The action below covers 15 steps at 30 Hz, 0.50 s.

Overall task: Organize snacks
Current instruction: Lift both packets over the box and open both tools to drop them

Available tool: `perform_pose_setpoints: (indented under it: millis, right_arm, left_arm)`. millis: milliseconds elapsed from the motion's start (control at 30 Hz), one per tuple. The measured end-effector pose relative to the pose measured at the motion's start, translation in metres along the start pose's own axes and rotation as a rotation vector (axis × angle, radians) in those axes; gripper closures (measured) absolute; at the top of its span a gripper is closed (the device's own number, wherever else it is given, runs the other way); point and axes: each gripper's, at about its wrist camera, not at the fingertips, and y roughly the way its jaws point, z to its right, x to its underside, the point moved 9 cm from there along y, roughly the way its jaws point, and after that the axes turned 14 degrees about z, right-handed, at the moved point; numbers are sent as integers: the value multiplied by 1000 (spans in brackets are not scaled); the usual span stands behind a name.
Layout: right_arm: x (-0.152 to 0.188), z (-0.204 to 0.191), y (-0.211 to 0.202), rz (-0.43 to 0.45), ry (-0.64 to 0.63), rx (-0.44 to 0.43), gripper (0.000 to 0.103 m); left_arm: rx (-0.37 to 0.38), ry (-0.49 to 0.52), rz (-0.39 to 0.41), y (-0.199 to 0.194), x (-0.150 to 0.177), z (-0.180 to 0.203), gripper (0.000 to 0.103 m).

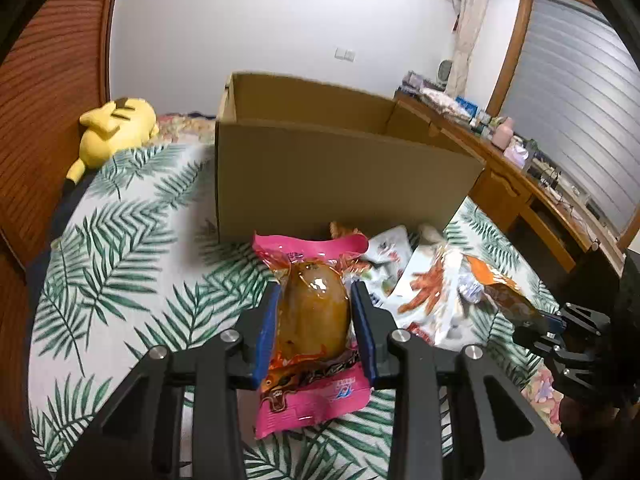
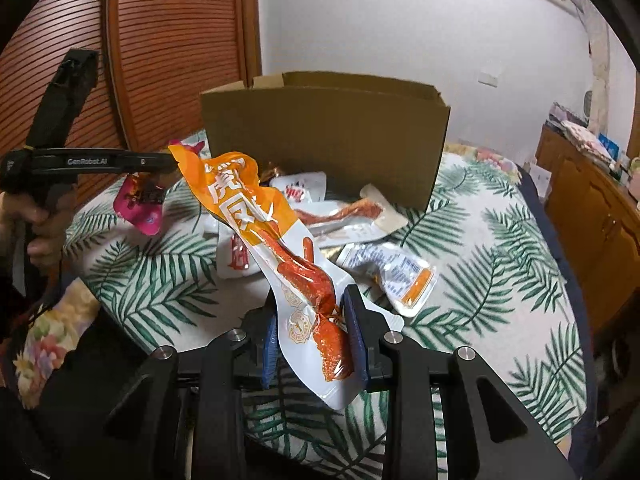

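Note:
My left gripper (image 1: 314, 308) is shut on a pink packet (image 1: 312, 320) with a brown piece of meat inside, and holds it above the leaf-print bedspread (image 1: 120, 260). My right gripper (image 2: 312, 324) is shut on the lower end of a long orange-and-white packet (image 2: 276, 240), which sticks up and to the left. Behind both stands an open cardboard box (image 1: 340, 176). Several more snack packets (image 2: 360, 220) lie in a heap in front of the box. In the right wrist view the left gripper (image 2: 166, 165) hangs at the left with the pink packet (image 2: 140, 208).
A yellow plush toy (image 1: 114, 128) lies at the bed's far left. A wooden desk (image 1: 520, 188) crowded with small items runs along the right. Slatted wooden doors (image 2: 160, 60) stand to the left. A person's hand (image 2: 36, 220) grips the left tool's handle.

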Motion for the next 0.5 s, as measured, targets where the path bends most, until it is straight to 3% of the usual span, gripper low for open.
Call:
perform_pose_setpoints:
  millis: [500]
  right_arm:
    - [-62,17,4,94,-54,22,74]
  left_arm:
    - [44,27,132,0,-66,22,70]
